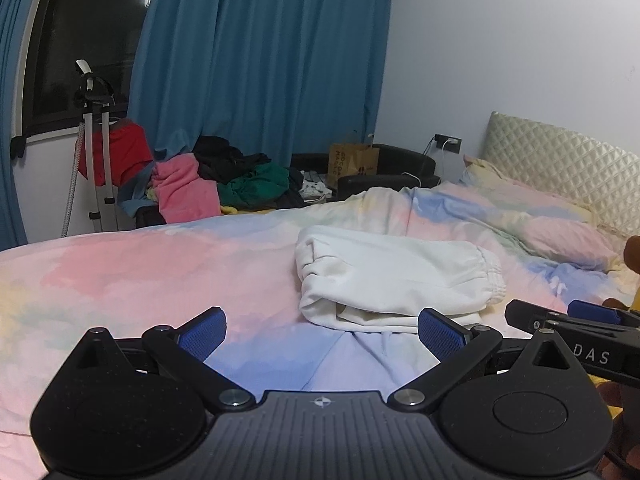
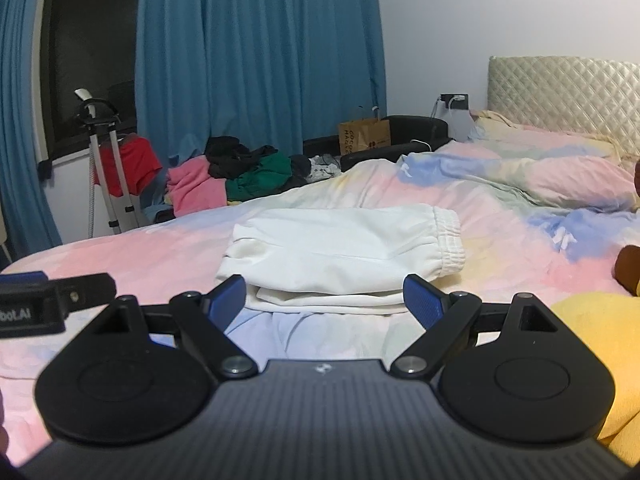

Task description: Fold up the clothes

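The left tongs are spread wide with nothing between the blue pads, low in the left wrist view. The right tongs are likewise spread and empty. The folded white garment lies on the pastel bed cover at mid-frame, just beyond both tongs, its elastic cuff toward the right.

On the right tongs' body, at the lower right of the left wrist view, "DAS" can be read, the rest cut off. At the left edge of the right wrist view the other tool shows "booLAI", its start cropped. The brown paper bag at upper centre bears two lines of print beginning "COCO"; the rest is too small to read. A brown plush shape and a yellow cloth are cut off at the right edge.
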Tool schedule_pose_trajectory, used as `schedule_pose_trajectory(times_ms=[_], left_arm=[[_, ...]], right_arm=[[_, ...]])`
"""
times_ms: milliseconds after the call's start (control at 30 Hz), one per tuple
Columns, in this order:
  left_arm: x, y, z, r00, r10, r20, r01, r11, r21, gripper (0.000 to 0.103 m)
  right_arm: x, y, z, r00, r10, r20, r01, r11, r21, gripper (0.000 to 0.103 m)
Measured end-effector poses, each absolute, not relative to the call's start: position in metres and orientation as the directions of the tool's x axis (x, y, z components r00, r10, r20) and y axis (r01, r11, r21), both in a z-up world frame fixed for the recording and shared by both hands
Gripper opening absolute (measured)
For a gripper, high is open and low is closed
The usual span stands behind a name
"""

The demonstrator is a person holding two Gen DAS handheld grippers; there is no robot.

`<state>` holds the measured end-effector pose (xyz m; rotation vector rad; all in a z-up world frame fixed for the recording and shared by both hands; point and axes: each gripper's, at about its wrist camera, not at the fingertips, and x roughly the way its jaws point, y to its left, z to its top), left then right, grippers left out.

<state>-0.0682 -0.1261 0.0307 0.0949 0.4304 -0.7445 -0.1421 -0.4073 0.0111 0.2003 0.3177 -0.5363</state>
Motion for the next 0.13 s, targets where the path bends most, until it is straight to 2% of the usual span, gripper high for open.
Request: schedule_pose_trajectory(times_ms=[133], left_arm=[[-0.0709, -0.125, 0.0316, 0.644, -0.647, -0.407, 0.683, 0.726, -0.074, 0.103]], right_arm=[[-0.1421, -0.4083, 0.0113, 0.808, -0.476, -0.348, 0.539, 0.835, 0.108, 0.087]])
